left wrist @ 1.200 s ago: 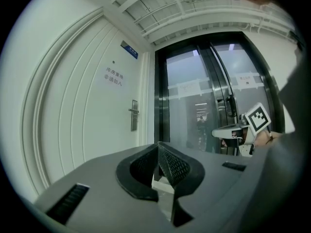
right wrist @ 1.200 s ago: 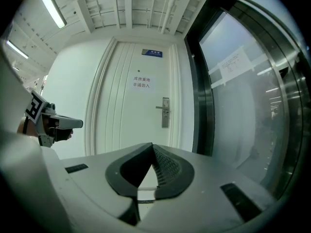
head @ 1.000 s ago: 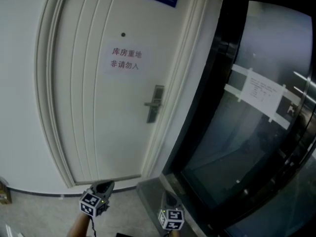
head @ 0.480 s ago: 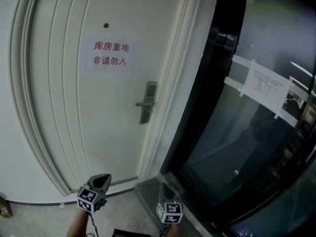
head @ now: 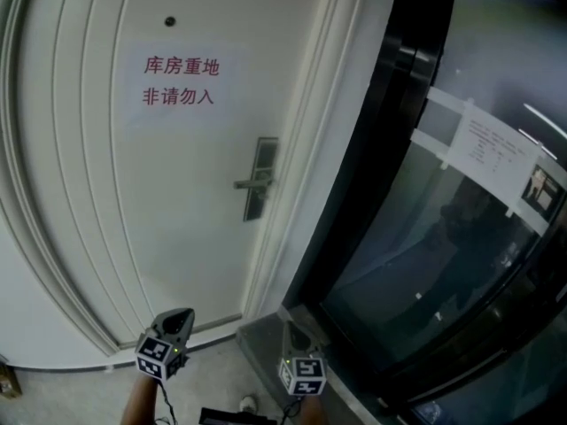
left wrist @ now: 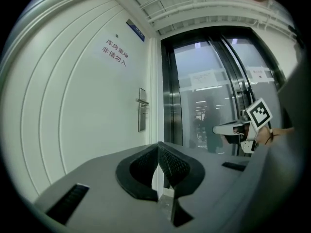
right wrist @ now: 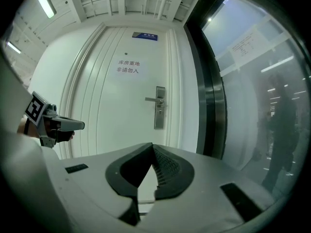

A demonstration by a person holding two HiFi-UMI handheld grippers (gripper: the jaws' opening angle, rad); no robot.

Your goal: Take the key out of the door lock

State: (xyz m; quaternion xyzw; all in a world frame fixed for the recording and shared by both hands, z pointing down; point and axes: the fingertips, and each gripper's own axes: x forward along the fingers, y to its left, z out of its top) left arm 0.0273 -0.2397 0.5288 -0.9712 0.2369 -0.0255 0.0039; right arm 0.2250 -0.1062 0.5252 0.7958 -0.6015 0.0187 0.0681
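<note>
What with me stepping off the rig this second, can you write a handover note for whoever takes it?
Left gripper: jaws together, holding nothing, held low and well short of the door.
Right gripper: the same, beside the left one.
Lock plate with its lever handle sits at the white door's right edge; the key is too small to make out from here.
Done: nothing touched yet.
Left: close in on the lock, open one gripper, grip the key, draw it out.

The white panelled door looks smooth and matt, its silver metal lock plate faintly shiny, while the dark glass wall on the right is glossy, bearing a white paper sheet.
</note>
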